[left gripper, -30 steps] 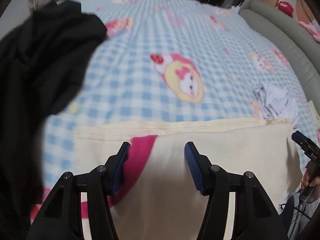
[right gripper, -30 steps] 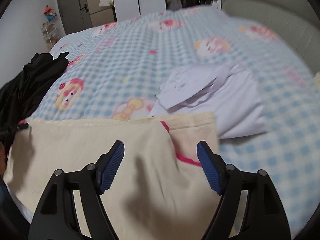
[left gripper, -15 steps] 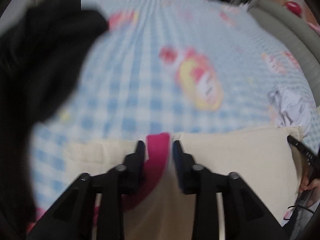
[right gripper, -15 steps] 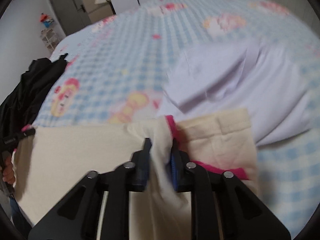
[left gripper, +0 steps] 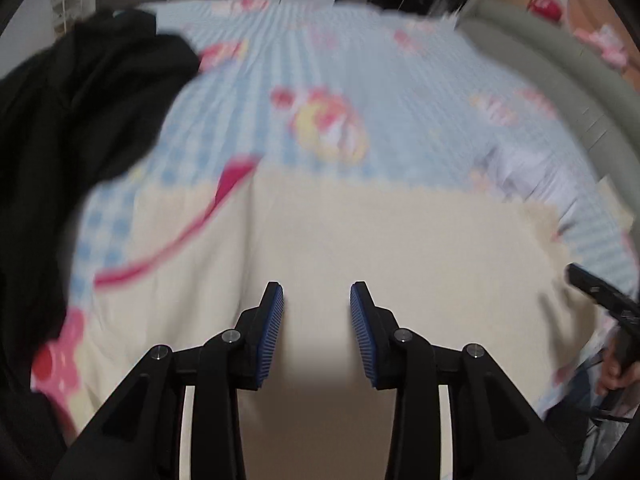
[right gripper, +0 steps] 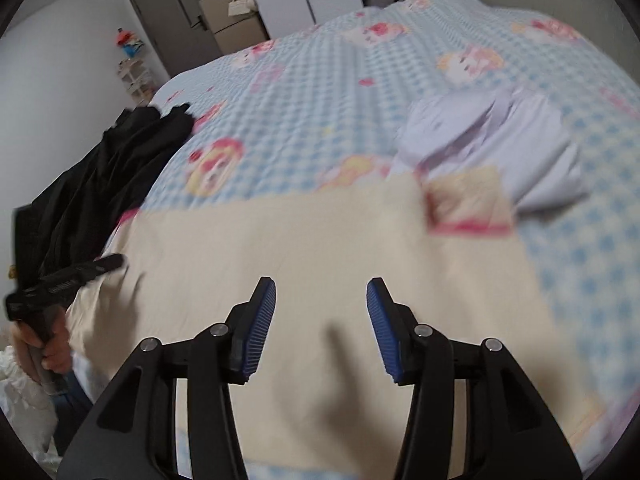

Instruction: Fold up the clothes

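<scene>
A cream garment (left gripper: 360, 248) with pink trim (left gripper: 168, 248) lies flat on the blue checked bedspread, also seen in the right wrist view (right gripper: 320, 248). My left gripper (left gripper: 316, 300) is open and empty above the garment's near part. My right gripper (right gripper: 322, 298) is open and empty above the same garment. The left gripper shows in the right wrist view (right gripper: 64, 280) at the garment's left edge. The right gripper shows in the left wrist view (left gripper: 596, 292) at its right edge. Both views are blurred.
A black garment (left gripper: 72, 112) lies heaped at the left of the bed, also in the right wrist view (right gripper: 104, 176). A folded lavender garment (right gripper: 500, 140) lies at the right. A grey headboard (left gripper: 560, 72) curves along the right side.
Both grippers closed on the cream garment's far edge half a second ago and have now opened and let go. The garment now lies folded over, reaching farther up the bed.
</scene>
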